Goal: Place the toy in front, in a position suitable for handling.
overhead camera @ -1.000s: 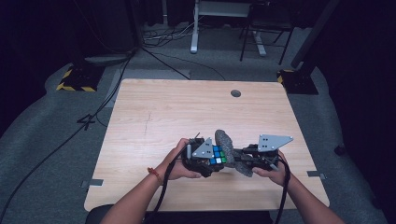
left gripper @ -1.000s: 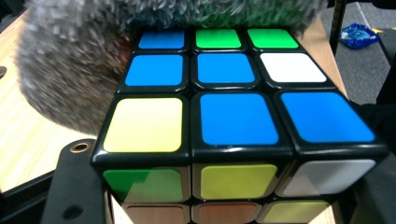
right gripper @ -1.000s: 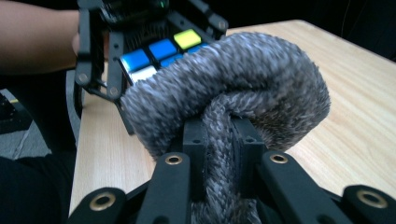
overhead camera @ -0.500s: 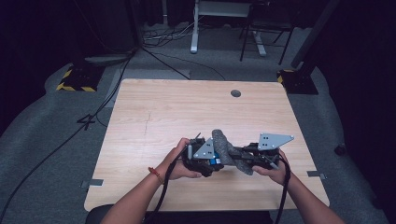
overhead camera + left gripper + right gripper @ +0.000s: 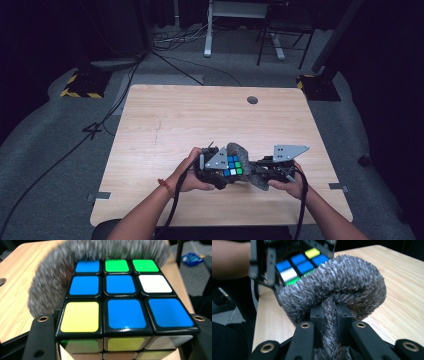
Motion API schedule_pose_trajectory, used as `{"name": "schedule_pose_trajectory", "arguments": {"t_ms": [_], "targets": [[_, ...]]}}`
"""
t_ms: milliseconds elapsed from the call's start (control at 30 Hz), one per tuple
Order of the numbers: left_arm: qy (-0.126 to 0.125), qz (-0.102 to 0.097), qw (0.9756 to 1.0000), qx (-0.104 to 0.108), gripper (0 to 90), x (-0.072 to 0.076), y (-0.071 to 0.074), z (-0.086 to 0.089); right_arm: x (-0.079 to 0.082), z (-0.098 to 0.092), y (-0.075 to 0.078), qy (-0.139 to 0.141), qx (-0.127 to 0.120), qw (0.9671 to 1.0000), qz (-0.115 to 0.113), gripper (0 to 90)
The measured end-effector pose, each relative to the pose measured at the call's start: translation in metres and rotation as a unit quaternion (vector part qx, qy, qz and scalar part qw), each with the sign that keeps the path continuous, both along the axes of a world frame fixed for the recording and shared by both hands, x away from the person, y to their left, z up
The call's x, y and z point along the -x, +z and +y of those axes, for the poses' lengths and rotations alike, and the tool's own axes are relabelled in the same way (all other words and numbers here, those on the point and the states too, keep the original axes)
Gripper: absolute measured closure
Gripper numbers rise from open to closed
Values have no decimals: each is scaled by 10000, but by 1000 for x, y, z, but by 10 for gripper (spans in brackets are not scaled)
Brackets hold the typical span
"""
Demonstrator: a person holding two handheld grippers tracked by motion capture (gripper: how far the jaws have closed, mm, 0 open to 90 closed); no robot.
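A colour-sticker puzzle cube [image 5: 233, 166] sits between the jaws of my left gripper [image 5: 226, 171], which is shut on it near the table's front edge. In the left gripper view the cube [image 5: 120, 305] shows mostly blue tiles, with green, white and yellow ones. My right gripper [image 5: 258, 170] is shut on a fluffy grey cloth [image 5: 239, 150]. The cloth [image 5: 342, 282] bulges out from the pinched jaws [image 5: 329, 317] and presses against the far side of the cube [image 5: 297, 262]. The same cloth [image 5: 47, 277] curls around the cube's far and left edges.
Both hands work over the wooden table [image 5: 200, 115], close to its front edge. A round cable hole [image 5: 252, 100] lies at the back. Cables, yellow-black striped stands [image 5: 80, 85] and desk legs stand on the grey floor beyond.
Half a second ago the cloth lay over more of the cube's top face. Now it has drawn back and the coloured tiles show again. Both hands stayed nearly in place.
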State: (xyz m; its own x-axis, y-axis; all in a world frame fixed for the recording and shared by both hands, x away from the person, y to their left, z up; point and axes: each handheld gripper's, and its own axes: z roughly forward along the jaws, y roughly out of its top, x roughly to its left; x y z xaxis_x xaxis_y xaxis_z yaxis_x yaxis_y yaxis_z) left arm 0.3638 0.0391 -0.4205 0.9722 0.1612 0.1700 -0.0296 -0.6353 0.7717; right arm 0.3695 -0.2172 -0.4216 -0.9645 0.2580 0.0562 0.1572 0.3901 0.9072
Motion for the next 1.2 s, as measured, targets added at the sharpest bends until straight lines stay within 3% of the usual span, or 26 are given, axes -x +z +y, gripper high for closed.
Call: {"name": "schedule_pose_trajectory", "arguments": {"t_ms": [100, 267, 467, 633, 733, 933, 967, 1033, 1067, 1133, 1200], "targets": [[-23, 39, 10000, -67, 325, 0, -2, 0, 3, -1, 3, 36, -29, 9999, -127, 797], [-13, -1, 9999, -153, 328, 0, -4, -4, 3, -2, 3, 99, -130, 9998, -93, 796], [78, -61, 9999, 48, 334, -1, 0, -3, 2, -3, 6, -129, 72, 9995, -279, 797], [34, -61, 9992, 397, 334, 1, 5, 0, -6, -2, -5, -349, 439, 9984, -64, 796], [-32, -10, 9991, 427, 334, 2, 5, -1, -7, 0, -8, -340, 519, 9981, -26, 796], [-118, 36, 9999, 86, 322, 2, -2, -7, -1, -2, -2, -145, 162, 9997, -132, 800], [-95, -66, 9999, -83, 332, 2, -3, -9, -1, -4, 0, -92, -32, 9999, -86, 803], [-23, -193, 9991, -374, 333, 5, -8, -16, 0, -4, 1, -82, -68, 9999, -117, 803], [-1, -257, 9986, -472, 332, 7, -10, -18, 5, -1, 6, -103, -15, 9995, -290, 804], [-2, -291, 9983, -495, 334, 7, -10, -18, 7, 1, 7, -128, 90, 9992, -364, 803], [-33, -255, 9987, -446, 334, 6, -9, -17, 6, 0, 6, -121, 9, 9994, -325, 803]]}}
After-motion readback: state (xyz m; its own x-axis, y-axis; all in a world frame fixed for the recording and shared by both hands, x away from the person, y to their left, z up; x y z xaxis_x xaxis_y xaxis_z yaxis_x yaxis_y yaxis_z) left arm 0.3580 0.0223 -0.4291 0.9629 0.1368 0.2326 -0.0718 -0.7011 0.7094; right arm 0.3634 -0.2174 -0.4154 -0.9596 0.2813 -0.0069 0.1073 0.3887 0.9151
